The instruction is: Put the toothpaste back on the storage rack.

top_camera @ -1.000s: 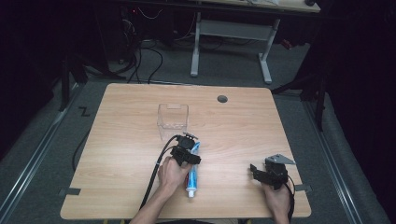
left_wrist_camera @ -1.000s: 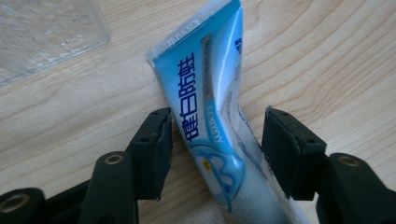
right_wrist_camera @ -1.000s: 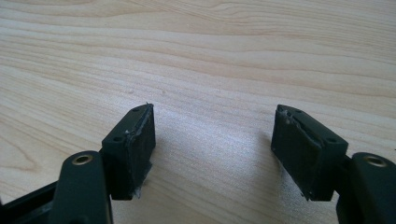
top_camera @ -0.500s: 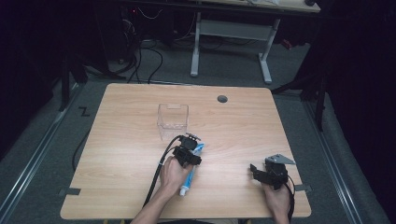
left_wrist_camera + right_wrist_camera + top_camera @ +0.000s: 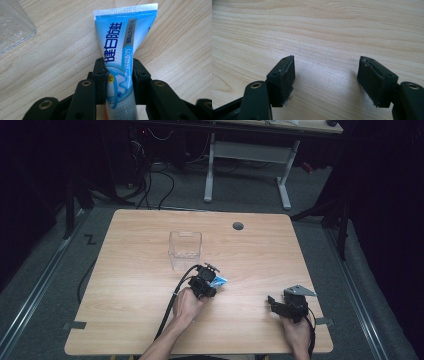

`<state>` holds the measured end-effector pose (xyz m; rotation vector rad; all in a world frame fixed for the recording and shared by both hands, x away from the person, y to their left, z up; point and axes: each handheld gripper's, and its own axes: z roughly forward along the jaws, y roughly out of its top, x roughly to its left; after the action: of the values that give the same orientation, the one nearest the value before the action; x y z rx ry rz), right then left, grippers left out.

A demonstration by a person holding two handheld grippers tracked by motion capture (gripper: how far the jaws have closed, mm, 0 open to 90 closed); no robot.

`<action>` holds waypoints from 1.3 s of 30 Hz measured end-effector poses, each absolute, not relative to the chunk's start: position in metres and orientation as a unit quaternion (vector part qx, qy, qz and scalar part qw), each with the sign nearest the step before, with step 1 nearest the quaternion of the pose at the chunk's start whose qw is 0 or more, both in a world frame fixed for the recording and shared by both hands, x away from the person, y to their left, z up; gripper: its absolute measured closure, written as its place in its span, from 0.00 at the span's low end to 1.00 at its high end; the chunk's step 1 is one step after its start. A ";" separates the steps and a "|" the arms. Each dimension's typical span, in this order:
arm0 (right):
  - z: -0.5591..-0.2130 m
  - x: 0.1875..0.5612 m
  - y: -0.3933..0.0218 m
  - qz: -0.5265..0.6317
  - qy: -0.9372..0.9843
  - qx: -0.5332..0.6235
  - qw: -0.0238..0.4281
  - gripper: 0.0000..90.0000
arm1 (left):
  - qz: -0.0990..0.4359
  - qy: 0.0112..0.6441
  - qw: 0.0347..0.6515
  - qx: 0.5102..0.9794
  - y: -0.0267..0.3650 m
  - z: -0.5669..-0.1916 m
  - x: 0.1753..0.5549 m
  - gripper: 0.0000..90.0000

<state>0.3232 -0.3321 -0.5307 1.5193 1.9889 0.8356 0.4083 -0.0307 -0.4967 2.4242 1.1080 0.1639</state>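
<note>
Left tongs clamp the toothpaste tube while the right tongs wait open.

On the left side of the wooden table (image 5: pixel 125 285), the left gripper (image 5: pixel 210 281) has just been closing, and now its jaws press on both flanks of the blue and white toothpaste tube (image 5: pixel 119 62), which a second ago lay flat on the wood under the hand. The tube's crimped flat end points away from the hand, toward the clear plastic box (image 5: pixel 185 251) standing just beyond on the table. That squeeze looks like the pick-up done, so I judge the tube is ready to be lifted, likely toward that box. Over on the right, the right gripper (image 5: pixel 325 80) sits low above bare wood, its jaws standing wide apart with nothing between them.
</note>
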 end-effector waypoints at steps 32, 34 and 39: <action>-0.531 0.323 -0.332 0.307 0.730 0.557 0.249 0.34 | 0.059 0.367 0.313 0.874 0.006 -0.450 0.387 0.80; -0.531 0.323 -0.332 0.307 0.730 0.557 0.248 0.34 | 0.063 0.366 0.318 0.872 0.008 -0.445 0.386 0.80; -0.531 0.323 -0.332 0.307 0.730 0.557 0.248 0.34 | 0.064 0.366 0.332 0.867 0.017 -0.435 0.386 0.80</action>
<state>0.3233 -0.3322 -0.5306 1.5186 1.9901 0.8365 0.3862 0.0173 -0.4346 2.2649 0.9551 0.1662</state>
